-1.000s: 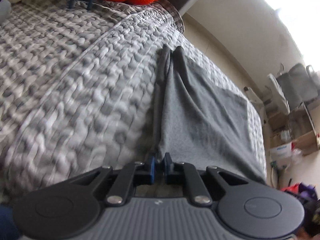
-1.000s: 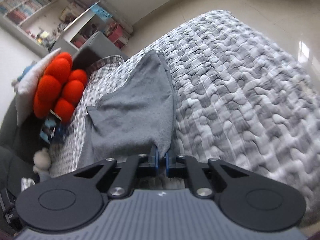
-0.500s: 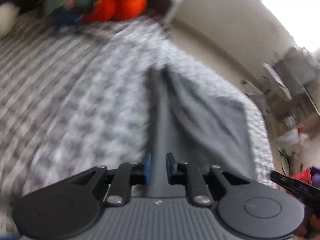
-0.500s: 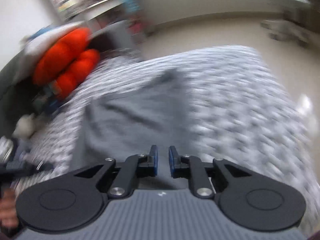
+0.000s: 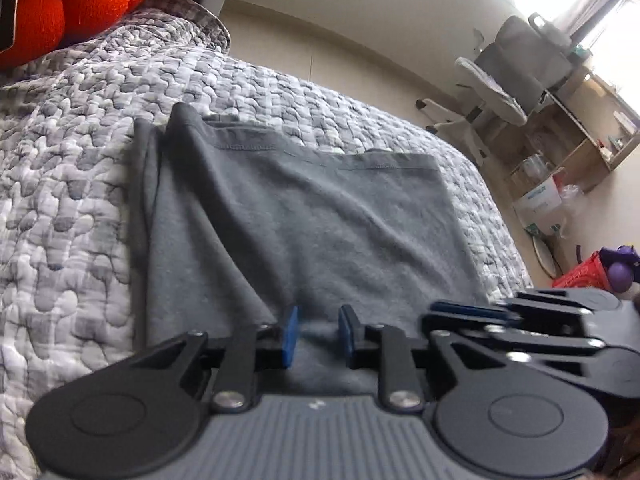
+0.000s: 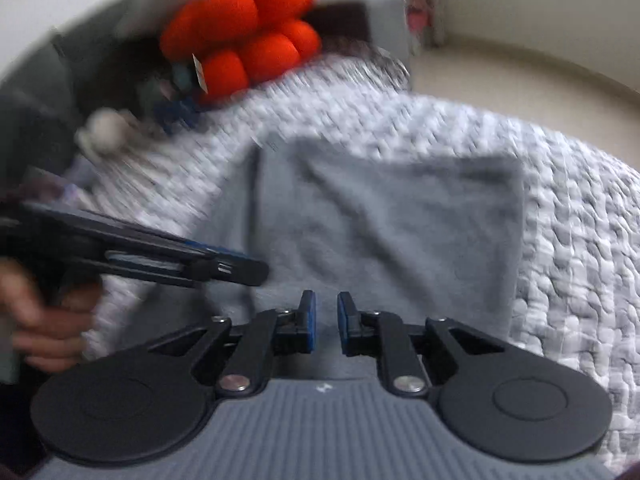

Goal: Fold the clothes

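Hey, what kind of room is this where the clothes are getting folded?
Most likely a bedroom that doubles as a study. A bed with a grey quilted bedspread fills the view, orange plush cushions sit at its head, and an office chair stands by a wooden desk.

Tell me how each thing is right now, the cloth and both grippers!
Grey cloth: folded, lying flat on the quilt, not held.
Left gripper: open, nothing between its fingers.
Right gripper: open, nothing between its fingers.

Motion blur smeared the orange cushion (image 6: pixel 244 36) and small white toy (image 6: pixel 105 133); the garment's (image 5: pixel 304 236) near edge hid behind gripper bodies.
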